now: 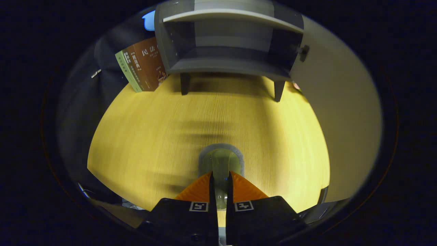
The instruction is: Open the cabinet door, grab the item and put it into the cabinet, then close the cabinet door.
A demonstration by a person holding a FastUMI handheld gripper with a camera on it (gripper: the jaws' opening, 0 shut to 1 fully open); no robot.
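Looking forward along the gripper (221, 177) from its own camera: fingers (199, 189) drawn nearly together, pinched on a clear glass cup (221, 162) held between them, its rim and rounded body poking out just ahead of the tips, a thin part of it showing in the narrow gap between the pads. Hard to tell, though, whether resting on the wooden tabletop (153, 136) or lifted just above it; motion blur smearing the grain and the shadows around it. Well beyond the fingers, standing on short dark legs at the far side of the table, a grey cabinet (225, 65) with its inside open to view: one shelf across the upper part, bare floor below. Swung wide to the right, the pale cabinet door (334, 102), with a small dark knob (303, 53) at its near edge. Leaning against the cabinet's left side, a few books (141, 66), brown and green covers tilted toward it.
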